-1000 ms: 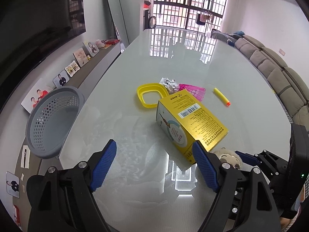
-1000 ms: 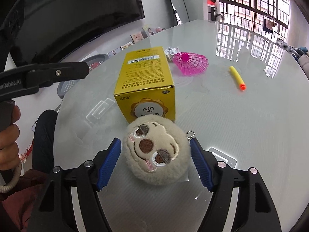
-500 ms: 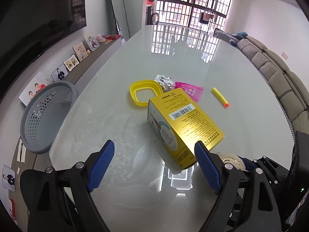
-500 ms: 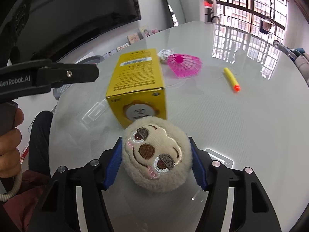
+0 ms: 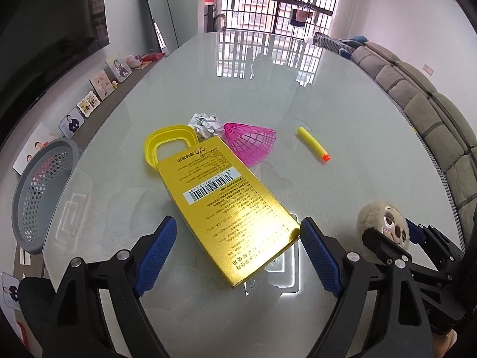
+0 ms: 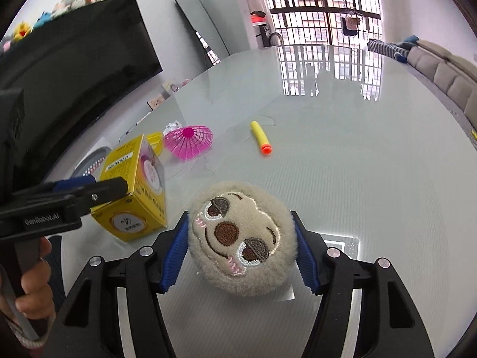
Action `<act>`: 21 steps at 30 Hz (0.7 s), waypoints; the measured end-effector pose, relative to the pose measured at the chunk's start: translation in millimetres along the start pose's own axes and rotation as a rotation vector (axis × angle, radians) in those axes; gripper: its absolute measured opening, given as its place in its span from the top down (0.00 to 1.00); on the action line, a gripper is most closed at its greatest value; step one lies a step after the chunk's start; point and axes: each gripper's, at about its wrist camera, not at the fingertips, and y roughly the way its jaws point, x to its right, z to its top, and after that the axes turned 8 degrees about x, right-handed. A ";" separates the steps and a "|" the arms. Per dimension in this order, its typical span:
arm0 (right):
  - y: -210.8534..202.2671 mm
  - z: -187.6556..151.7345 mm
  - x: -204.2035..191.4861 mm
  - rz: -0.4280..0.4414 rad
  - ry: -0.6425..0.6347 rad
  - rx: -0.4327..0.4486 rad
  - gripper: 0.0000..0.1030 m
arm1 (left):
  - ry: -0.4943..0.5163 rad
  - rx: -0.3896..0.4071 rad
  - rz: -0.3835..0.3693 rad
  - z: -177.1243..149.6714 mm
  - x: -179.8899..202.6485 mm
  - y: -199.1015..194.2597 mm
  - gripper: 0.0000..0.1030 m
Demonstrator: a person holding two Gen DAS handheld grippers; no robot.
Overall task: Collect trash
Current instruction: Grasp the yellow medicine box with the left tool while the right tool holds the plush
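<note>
Glossy grey bench [image 5: 268, 89] reflecting the barred window [image 5: 280, 3]; sofa [image 5: 432, 113] at right edge. Right claw [image 6: 242, 238] grips plush toy [image 6: 243, 238]; left claw [image 5: 238, 253] gapes around yellow box [image 5: 226, 208], whose far end hides part of the yellow lid [image 5: 162, 146].

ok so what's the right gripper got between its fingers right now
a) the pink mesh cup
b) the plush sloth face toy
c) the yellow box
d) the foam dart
b: in the right wrist view the right gripper has both blue pads pressed against the plush sloth face toy, while the yellow box, pink mesh cup and foam dart lie apart on the table.
</note>
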 end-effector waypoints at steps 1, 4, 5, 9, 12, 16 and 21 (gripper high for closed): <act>1.0 0.0 2.9 0.001 0.011 -0.002 0.40 | -0.002 -0.001 -0.003 -0.4 1.1 1.2 0.19; 2.0 -2.7 4.3 0.013 0.021 -0.015 0.40 | -0.003 0.009 0.016 -0.3 4.5 3.2 0.19; 3.3 -3.3 1.4 0.017 0.020 -0.019 0.40 | -0.005 0.014 0.023 0.2 6.0 3.7 0.19; 8.8 -4.9 -2.2 0.032 0.018 -0.037 0.40 | 0.027 0.048 0.065 0.9 14.3 3.1 0.17; 7.1 -6.2 -2.4 0.031 0.022 -0.037 0.40 | 0.045 0.056 0.079 0.4 13.9 0.3 0.17; 7.8 -5.1 -0.8 0.029 0.028 -0.036 0.40 | 0.060 0.063 0.103 -2.6 5.9 -5.6 0.17; 9.8 -4.3 -0.5 0.031 0.028 -0.034 0.40 | 0.058 0.060 0.129 -6.1 -14.6 -14.2 0.17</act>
